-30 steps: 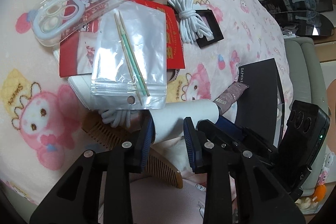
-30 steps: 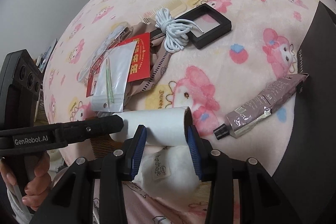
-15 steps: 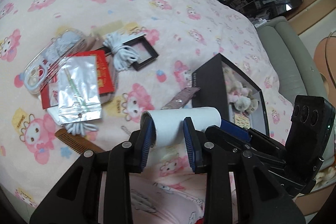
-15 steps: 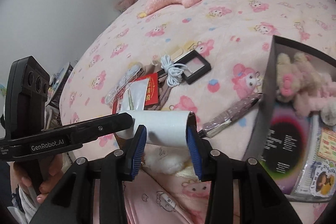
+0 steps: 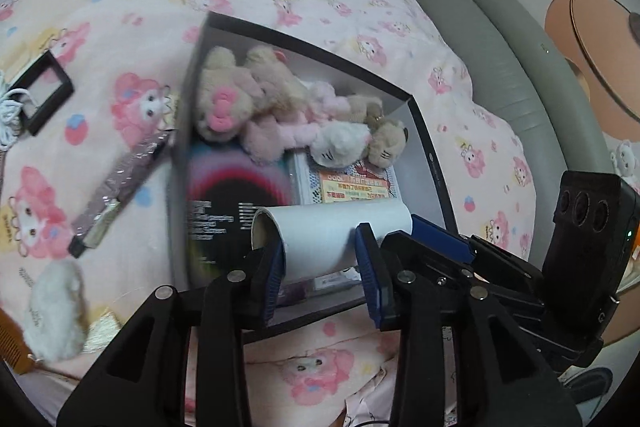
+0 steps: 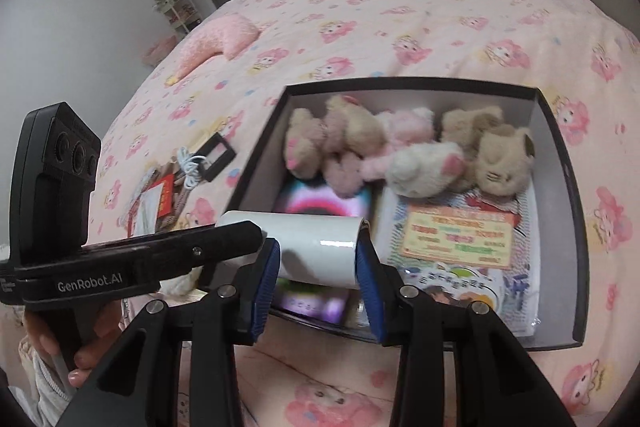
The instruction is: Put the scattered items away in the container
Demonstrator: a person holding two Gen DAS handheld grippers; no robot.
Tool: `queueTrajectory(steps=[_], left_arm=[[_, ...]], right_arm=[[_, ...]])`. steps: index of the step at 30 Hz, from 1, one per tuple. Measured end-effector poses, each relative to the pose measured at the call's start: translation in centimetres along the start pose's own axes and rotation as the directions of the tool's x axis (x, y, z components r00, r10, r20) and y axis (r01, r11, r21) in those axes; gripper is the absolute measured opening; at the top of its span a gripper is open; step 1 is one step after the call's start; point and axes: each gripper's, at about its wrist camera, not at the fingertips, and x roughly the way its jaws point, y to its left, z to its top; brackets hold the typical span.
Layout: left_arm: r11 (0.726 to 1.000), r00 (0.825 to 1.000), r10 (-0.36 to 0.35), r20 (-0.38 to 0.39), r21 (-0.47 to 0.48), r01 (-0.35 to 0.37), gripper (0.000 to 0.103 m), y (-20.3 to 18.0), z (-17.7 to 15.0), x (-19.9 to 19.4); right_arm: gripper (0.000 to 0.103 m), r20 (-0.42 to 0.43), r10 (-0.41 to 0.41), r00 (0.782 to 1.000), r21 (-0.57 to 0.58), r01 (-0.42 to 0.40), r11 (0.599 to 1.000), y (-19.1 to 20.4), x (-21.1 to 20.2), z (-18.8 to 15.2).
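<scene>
Black box (image 6: 556,155) sits on the pink cartoon-print blanket (image 6: 400,27); everything below is placed relative to that box.

Inside the box: plush toys (image 6: 400,155) piled along the far wall – beige, pink and white ones, incl. a tan cat face. Nearer the front, flat printed packets (image 6: 460,239) lie on the right part of the floor, and a dark booklet w/ a rainbow ring (image 5: 236,187) on the left part.

White paper roll (image 6: 320,247) hangs over the box's front-left part, lying crosswise, off the floor. Both grippers are on it. Right gripper (image 6: 318,267) has its blue pads clamped on the roll's right end. Left gripper (image 5: 320,263) straddles the left end; its jaws are opening, roll between them, and the right pad looks to stand a bit clear of the roll.

Left of the box, on the blanket: a crinkled tube (image 5: 120,187) right beside the wall; a fluffy white pad (image 5: 56,311) and wooden comb (image 5: 12,347) nearer the front; further left a small black frame (image 5: 42,91), white cord (image 6: 190,163) and red packet (image 6: 164,195).

A hand (image 6: 80,347) holds the left gripper's handle.
</scene>
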Motion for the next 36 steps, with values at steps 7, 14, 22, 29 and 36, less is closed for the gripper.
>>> queueTrajectory(steps=[7,14,22,29,36], left_arm=[[1.000,0.994,0.001,-0.106,0.007,0.000,0.036,-2.0,1.4,6.0],[0.998,0.988,0.060,-0.145,0.012,-0.059,0.034,-2.9,2.7,9.1],[0.992,0.996,0.089,0.013,-0.094,-0.087,0.032,0.0,1.7,5.0],[0.988,0.991,0.113,-0.068,-0.096,-0.119,0.025,-0.4,1.8,7.6],[0.997,0.997,0.010,-0.077,-0.080,-0.016,0.024,-2.1,2.3,9.3]], right_arm=[[0.035,-0.043,-0.043,0.998,0.140,0.048,0.989,-6.2,0.6,-0.3],[0.035,-0.005,-0.164,0.986,0.218,0.161,0.963,-10.0,1.1,-0.2],[0.035,0.058,-0.110,0.992,0.190,0.097,0.977,-8.9,-0.5,-0.5],[0.033,0.017,-0.198,0.980,0.116,0.194,0.974,-7.4,1.0,-1.0],[0.033,-0.013,-0.216,0.976,0.152,0.216,0.964,-8.6,2.5,-0.5]])
